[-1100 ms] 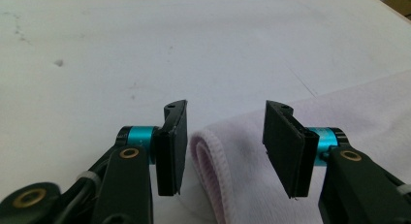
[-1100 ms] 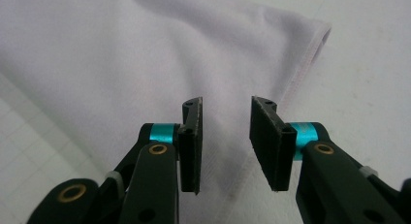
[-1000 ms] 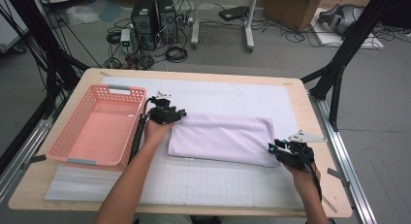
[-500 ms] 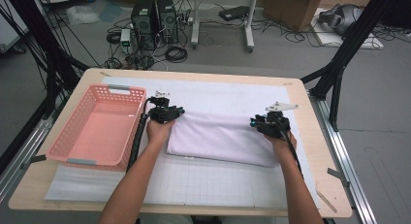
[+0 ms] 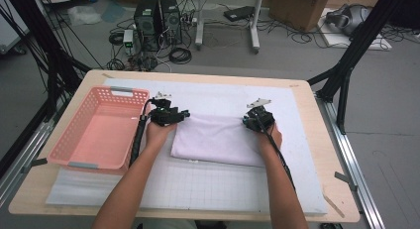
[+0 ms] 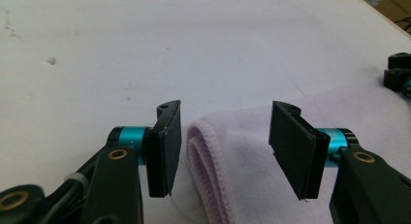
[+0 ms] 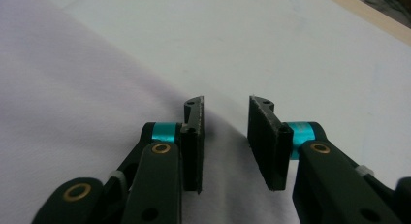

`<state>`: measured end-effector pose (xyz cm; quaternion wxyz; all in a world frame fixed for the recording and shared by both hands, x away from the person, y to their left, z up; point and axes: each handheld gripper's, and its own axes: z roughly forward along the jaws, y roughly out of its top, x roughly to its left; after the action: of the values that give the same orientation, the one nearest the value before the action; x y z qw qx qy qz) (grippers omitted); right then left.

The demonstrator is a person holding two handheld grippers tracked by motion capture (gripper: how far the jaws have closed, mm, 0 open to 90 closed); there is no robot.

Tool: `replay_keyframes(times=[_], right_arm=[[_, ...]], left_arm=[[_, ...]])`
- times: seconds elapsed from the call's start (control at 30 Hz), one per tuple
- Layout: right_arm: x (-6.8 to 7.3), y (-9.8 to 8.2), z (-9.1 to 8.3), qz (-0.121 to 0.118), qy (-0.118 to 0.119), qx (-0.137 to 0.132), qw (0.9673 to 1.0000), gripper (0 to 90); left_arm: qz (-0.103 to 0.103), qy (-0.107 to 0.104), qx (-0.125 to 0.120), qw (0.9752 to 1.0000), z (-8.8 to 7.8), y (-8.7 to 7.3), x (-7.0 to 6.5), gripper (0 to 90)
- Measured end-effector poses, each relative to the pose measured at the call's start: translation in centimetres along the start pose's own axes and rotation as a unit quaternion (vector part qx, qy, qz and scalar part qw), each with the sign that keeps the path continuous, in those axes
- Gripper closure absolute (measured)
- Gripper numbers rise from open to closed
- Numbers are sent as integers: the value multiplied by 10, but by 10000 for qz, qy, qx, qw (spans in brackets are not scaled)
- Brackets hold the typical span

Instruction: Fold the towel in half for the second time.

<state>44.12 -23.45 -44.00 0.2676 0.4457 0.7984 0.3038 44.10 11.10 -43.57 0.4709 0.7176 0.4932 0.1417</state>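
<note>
The folded lilac towel [image 5: 218, 140] lies flat in the middle of the table, on the white mat [image 5: 198, 189], just right of the pink basket [image 5: 99, 130]; it is a soft terry cloth doubled over into at least 2 layers, so I judge it light, limp and easy to crease, with enough nap that the pads should not slip on it; lifted by 1 corner alone it would sag and fall open, so the 2 far corners are the places to take hold, with both layers pinched together

The left gripper [image 5: 184, 115] sits at the towel's far left corner; its jaws have just been opening and stand apart, with the rounded fold of the towel [image 6: 213, 151] between them, the pads [image 6: 165, 151] clear of the cloth; nothing is clamped; the right gripper [image 5: 258, 124] is over the far right corner, its jaws parted by a narrow gap above the cloth's edge [image 7: 97, 112], and its pads [image 7: 194, 141] do not press on the towel either

The mat looks smooth and faintly gridded, with a few small marks, and covers most of the pale wooden tabletop [image 5: 317, 140]; the cloth should slide on it readily if dragged; the basket is empty, with latticed walls, its long side close to the left forearm [image 5: 143, 169]

Beyond the table the grey floor carries a black computer tower [image 5: 158, 16], coils of cable [image 5: 178, 53], a cardboard box [image 5: 297, 6] and black frame legs [image 5: 346, 70]
</note>
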Motion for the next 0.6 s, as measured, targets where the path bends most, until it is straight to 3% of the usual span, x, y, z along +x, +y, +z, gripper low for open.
replay_keyframes(times=[0.07,0.1,0.2,0.37,0.43,0.47,0.5,0.53,0.57,0.6], right_arm=[[-8,-1,-6,363,168,-149,9991,665],[-12,-2,-11,423,205,-239,9986,666],[-26,-6,-28,491,183,-366,9980,680],[-44,-23,-39,567,365,-183,9976,709],[-47,-33,-36,425,289,44,9987,724],[-49,-37,-34,490,304,179,9982,722],[-52,-39,-33,626,335,139,9974,721],[-54,-39,-34,666,155,144,9976,726],[-55,-39,-34,560,-117,199,9982,733],[-55,-39,-34,560,-117,199,9982,733]], left_arm=[[34,-15,6,10000,1,0,-1,468],[56,-1,36,10000,2,-1,-1,468],[43,62,171,9998,8,-5,0,489],[176,202,368,9990,12,-8,0,581],[162,265,374,9988,12,-8,0,600],[183,339,392,9985,12,-9,0,600],[186,354,408,9984,12,-9,1,591],[189,362,381,9984,11,-10,2,591],[176,371,349,9985,10,-11,2,590],[176,371,349,9985,10,-11,2,589]])
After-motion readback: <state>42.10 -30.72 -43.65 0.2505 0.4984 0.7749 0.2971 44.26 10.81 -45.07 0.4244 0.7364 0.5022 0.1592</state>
